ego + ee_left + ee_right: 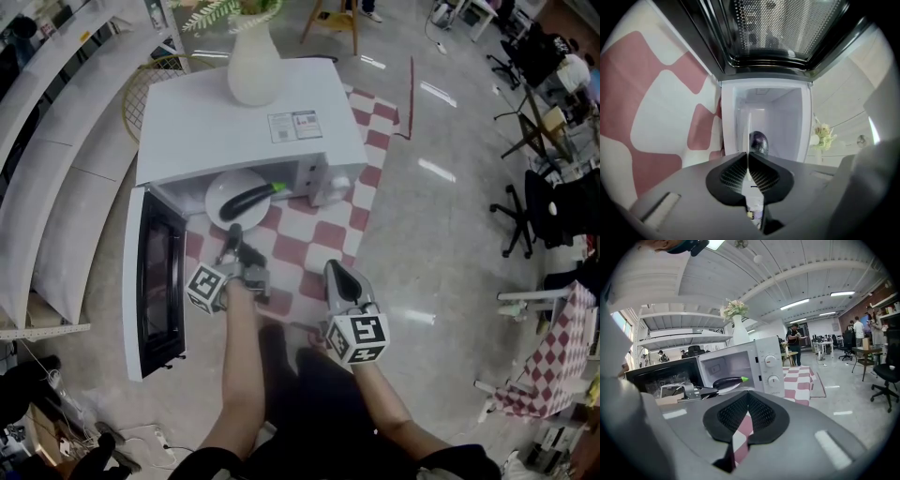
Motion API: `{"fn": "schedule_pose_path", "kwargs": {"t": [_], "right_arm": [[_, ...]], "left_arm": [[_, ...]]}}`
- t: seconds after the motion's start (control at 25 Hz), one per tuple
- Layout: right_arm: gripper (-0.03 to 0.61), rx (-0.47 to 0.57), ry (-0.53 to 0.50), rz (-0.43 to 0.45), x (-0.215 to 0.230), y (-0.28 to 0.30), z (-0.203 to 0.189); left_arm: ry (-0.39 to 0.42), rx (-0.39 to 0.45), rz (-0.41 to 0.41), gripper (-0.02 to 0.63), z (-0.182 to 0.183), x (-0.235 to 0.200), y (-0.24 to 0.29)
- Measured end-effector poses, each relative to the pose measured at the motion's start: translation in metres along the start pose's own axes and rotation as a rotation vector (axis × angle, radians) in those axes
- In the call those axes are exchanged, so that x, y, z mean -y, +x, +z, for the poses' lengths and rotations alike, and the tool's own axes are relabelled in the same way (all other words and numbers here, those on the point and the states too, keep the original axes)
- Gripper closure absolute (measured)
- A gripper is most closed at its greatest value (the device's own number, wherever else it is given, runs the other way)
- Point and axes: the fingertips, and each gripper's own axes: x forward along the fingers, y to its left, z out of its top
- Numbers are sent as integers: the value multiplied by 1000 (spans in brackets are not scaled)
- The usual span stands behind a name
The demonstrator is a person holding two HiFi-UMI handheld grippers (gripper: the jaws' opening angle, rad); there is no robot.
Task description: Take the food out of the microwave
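Left claw [748,154] grips plate [222,195]; eggplant [758,142] half hidden.

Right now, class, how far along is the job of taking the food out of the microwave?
Done: the microwave door is open. In hand: the left gripper has its jaws shut on the rim of the white plate carrying the eggplant, which sits partly out of the microwave. Left: bring the plate fully clear and set it down. The right gripper is shut and empty.
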Motion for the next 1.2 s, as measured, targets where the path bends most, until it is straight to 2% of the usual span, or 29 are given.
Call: {"fn": "schedule_pose_path", "kwargs": {"t": [1.2], "right_arm": [[578, 45, -3, 67, 5, -76, -16]], "left_arm": [[-19, 63, -11, 592, -58, 9, -102]]}}
